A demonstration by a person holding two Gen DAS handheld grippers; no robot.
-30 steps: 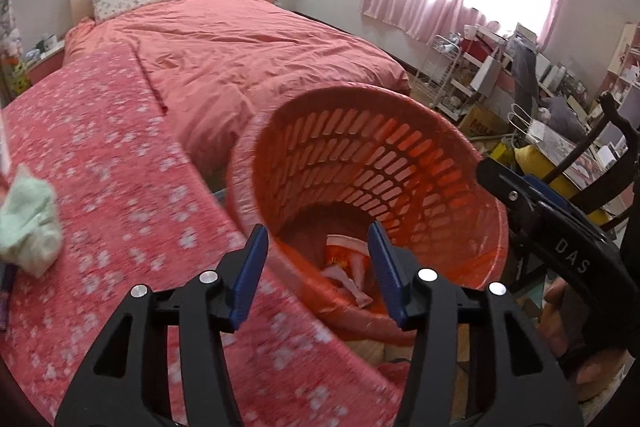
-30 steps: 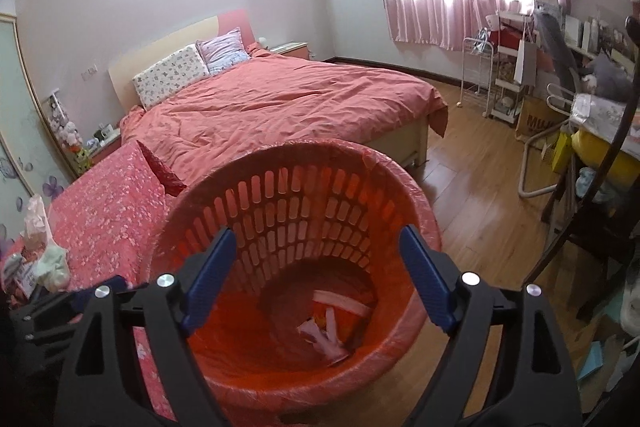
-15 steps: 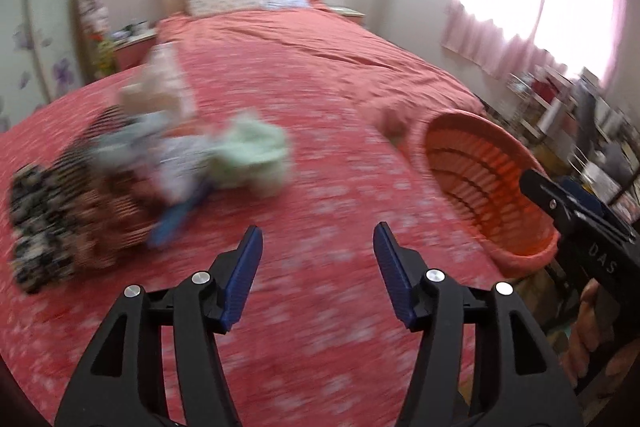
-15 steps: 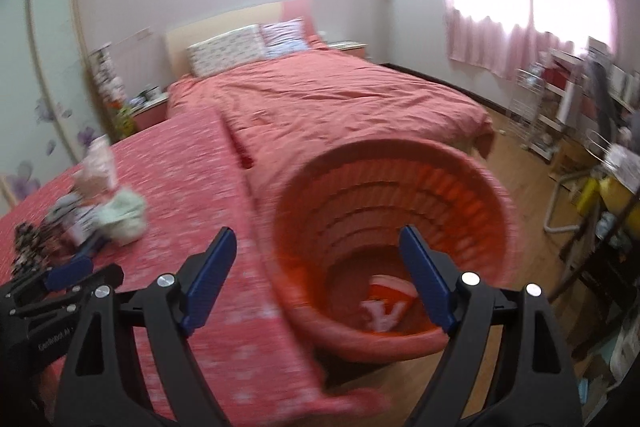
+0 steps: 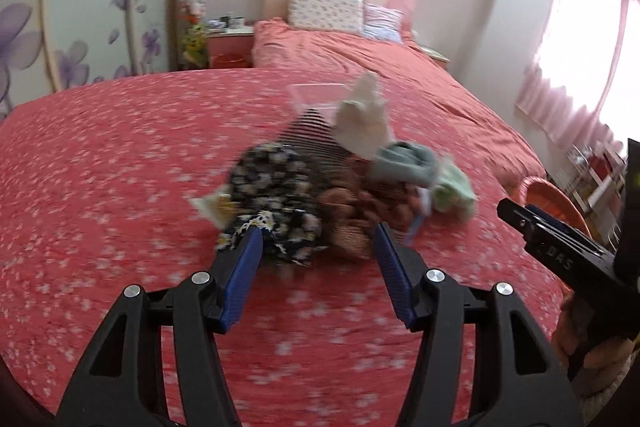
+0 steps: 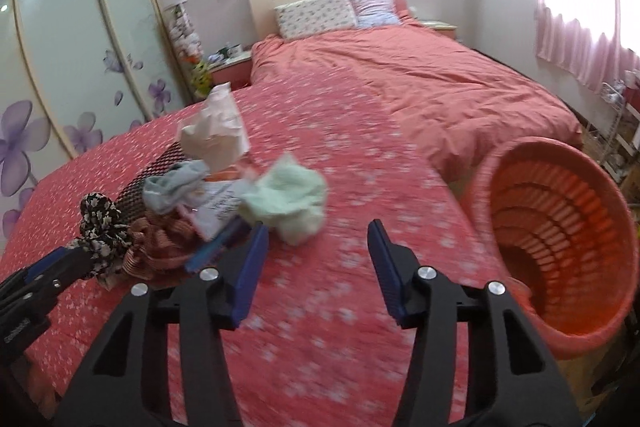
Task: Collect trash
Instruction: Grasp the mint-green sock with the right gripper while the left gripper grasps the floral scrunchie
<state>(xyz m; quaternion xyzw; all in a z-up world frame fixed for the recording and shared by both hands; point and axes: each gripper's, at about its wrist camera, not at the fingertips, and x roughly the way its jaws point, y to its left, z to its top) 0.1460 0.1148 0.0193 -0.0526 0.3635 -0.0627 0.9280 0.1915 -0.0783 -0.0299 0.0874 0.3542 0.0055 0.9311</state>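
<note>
While both grippers' jaws stand apart and empty, left gripper (image 5: 318,235) faces a crumpled rubbish pile (image 5: 320,183), orange slotted plastic basket (image 6: 560,239) at three o'clock.

r gripper (image 6: 316,239) open over red cloth (image 6: 360,195), trash pile (image 6: 224,187) left, orange basket (image 6: 560,227) right.

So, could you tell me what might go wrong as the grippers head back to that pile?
1. The pile mixes cloth with paper scraps, so the open left gripper, aimed at the black floral cloth, may grab fabric rather than trash.
2. The orange basket stands beside the table edge; the open right gripper could knock it when swinging over.
3. Motion blur suggests fast movement, risking a missed grasp.
</note>
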